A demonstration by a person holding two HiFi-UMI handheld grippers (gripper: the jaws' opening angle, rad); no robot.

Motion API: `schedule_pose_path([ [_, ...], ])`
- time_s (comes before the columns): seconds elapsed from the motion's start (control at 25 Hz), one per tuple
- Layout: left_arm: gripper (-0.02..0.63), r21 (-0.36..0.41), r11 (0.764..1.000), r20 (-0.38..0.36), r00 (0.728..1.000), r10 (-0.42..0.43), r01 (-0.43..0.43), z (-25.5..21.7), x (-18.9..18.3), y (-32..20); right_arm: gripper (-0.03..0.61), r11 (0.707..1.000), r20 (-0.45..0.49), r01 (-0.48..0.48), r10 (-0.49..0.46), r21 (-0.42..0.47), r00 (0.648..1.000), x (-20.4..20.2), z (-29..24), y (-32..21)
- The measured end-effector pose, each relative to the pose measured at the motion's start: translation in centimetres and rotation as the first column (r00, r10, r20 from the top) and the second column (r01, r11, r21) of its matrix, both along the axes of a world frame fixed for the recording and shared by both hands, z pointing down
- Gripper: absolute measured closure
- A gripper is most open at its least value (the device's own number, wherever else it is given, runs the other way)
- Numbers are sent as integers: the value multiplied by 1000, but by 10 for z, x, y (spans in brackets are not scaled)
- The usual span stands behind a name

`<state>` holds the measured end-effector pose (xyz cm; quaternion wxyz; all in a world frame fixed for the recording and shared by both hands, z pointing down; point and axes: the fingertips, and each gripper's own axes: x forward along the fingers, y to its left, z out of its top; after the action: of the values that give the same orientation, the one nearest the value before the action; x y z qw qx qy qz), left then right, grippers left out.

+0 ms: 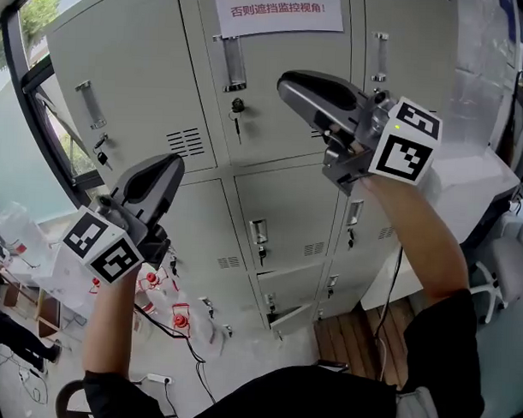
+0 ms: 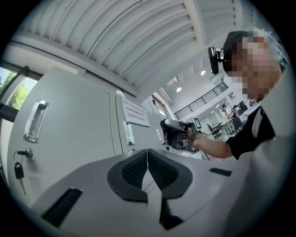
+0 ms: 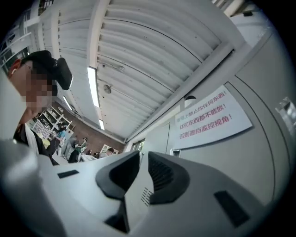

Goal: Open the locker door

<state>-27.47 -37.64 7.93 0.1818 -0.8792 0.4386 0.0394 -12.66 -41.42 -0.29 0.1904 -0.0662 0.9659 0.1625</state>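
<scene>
head view: both my grippers are up in front of the bank of pale grey metal lockers (image 1: 129,79), and neither is touching anything. my left gripper (image 1: 170,165) has its fingers pressed together with nothing between them. my right gripper (image 1: 287,83) has its fingers a little spread, a thin gap with nothing in it.

i take my target to be the top middle grey locker door (image 1: 264,131), the one with the white paper notice in red print (image 1: 277,9). the right tip hangs in front of it, near the upright clear pull handle (image 1: 235,64). a small key (image 1: 238,106) sits in the lock just below.

to do this well, i reckon i should spread the right fingers wider and slide them around the handle's bar from the side. then pinch firmly and pull along the door's swing, not straight back. the key may need a turn first. i'd keep the left gripper low, out of the door's path.

what i can't see: whether the lock is turned, and which edge carries the hinges. the door's top and half the notice are cut off, and my right gripper covers the door's right side. both gripper views look mostly at ceiling. a low door (image 1: 290,318) looks slightly ajar, but it's too small to be sure.
</scene>
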Motion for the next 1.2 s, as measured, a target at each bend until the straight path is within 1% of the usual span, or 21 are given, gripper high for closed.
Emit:
schedule_pose_path([
  [0.12, 597, 16, 1000, -9, 1000, 15, -14, -15, -9, -3, 509, 999, -31, -38, 38, -7, 999, -21, -15, -12],
  [0.2, 597, 27, 999, -11, 1000, 24, -23, -24, -12, -4, 499, 997, -69, -76, 77, 21, 995, -36, -20, -17],
  [0.28, 597, 41, 999, -6, 1000, 26, -25, -33, -14, -6, 488, 990, -123, -127, 134, 62, 983, -51, -23, -22],
  [0.36, 597, 54, 998, 9, 1000, 21, -21, -38, -16, -10, 482, 982, -183, -175, 186, 78, 965, -66, -21, -29],
  [0.44, 597, 57, 998, 16, 1000, 24, -24, -41, -16, -13, 472, 976, -235, -211, 219, 59, 947, -79, -19, -38],
  [0.56, 597, 49, 998, 11, 999, 42, -43, -40, -16, -16, 459, 966, -282, -258, 255, 28, 925, -91, -19, -49],
  [0.84, 597, 25, 996, 10, 996, 89, -90, -34, -12, -13, 443, 944, -315, -330, 307, -24, 898, -97, -26, -59],
  [0.96, 597, 31, 994, 15, 994, 107, -108, -36, -11, -8, 443, 932, -332, -360, 331, -28, 883, -101, -25, -63],
  [1.08, 597, 32, 990, -5, 990, 139, -139, -37, -9, -2, 443, 921, -336, -390, 361, -22, 870, -104, -25, -67],
  [1.2, 597, 19, 985, -22, 984, 174, -174, -34, -6, 2, 443, 905, -346, -424, 386, -38, 855, -104, -22, -78],
])
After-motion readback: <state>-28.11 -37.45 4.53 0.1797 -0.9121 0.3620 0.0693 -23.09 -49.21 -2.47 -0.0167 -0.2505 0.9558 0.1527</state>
